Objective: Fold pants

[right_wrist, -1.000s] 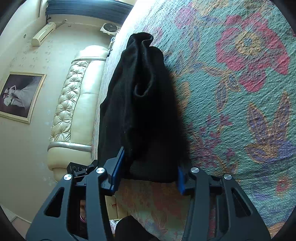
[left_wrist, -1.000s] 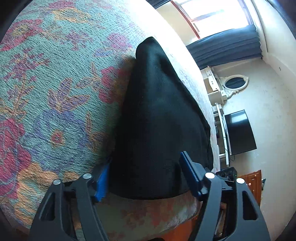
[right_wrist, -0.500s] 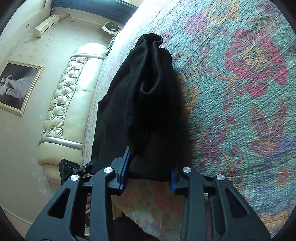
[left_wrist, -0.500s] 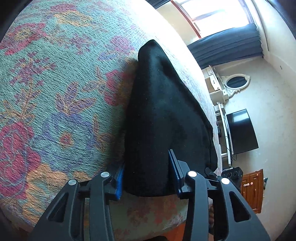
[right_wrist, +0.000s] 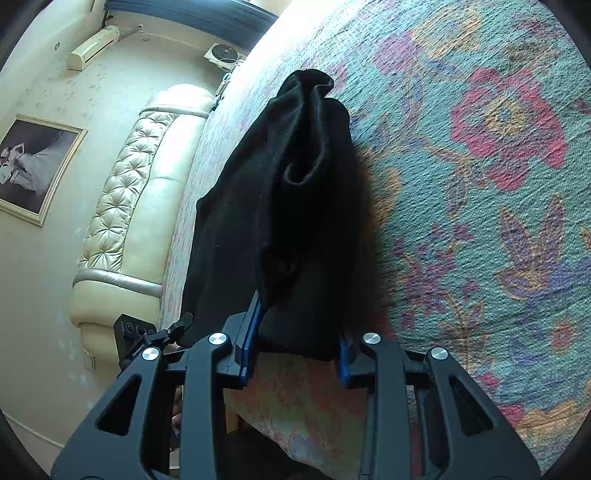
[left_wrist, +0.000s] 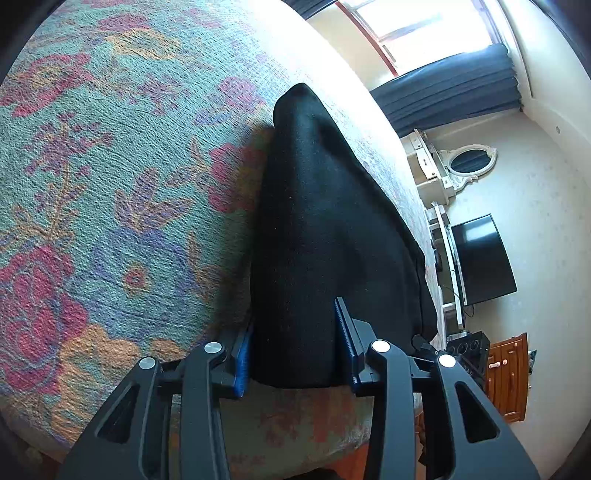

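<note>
The black fabric pants (left_wrist: 317, 236), already doubled lengthwise on the floral woven bedspread (left_wrist: 110, 184), are being pinched at their near edge by the left gripper (left_wrist: 295, 354) and right gripper (right_wrist: 295, 343), crosswise folding judged outstanding.

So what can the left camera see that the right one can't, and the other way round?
Only the left wrist view shows the window, dark curtain, oval mirror, black TV screen and wooden cabinet.

Only the right wrist view shows the cream tufted headboard, framed picture and wall air conditioner.

Both show the black pants on the floral bedspread, each gripper's blue pads flanking the near edge: left gripper, right gripper.
</note>
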A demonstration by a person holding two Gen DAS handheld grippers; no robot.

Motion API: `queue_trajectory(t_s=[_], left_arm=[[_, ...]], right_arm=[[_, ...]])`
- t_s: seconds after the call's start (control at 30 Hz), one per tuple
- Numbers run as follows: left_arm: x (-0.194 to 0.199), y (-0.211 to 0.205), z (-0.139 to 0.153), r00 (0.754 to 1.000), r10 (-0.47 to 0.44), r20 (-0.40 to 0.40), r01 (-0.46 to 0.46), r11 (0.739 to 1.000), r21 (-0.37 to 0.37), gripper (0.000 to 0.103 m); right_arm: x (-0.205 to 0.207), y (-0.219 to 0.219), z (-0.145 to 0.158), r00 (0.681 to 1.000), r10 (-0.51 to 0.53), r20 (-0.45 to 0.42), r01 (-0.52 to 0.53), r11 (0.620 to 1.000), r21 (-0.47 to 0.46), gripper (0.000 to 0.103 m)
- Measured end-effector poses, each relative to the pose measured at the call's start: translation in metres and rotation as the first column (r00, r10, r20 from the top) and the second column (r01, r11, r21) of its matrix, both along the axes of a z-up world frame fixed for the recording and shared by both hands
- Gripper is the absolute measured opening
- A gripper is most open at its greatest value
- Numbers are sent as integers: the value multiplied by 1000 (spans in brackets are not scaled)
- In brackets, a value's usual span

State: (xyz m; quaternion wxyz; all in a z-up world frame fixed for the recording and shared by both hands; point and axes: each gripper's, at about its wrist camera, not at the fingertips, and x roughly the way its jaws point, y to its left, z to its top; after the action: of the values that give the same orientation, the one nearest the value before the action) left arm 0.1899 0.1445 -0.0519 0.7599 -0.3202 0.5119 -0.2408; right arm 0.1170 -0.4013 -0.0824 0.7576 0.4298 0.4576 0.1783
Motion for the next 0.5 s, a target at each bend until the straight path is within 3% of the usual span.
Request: queue_trajectory(t_s=[0.5], left_arm=[[-1,1,2,1000,-5,13,5,999,40,39]], right_arm=[[-19,-11,-10,1000,-4,-9,4,999,45,30]])
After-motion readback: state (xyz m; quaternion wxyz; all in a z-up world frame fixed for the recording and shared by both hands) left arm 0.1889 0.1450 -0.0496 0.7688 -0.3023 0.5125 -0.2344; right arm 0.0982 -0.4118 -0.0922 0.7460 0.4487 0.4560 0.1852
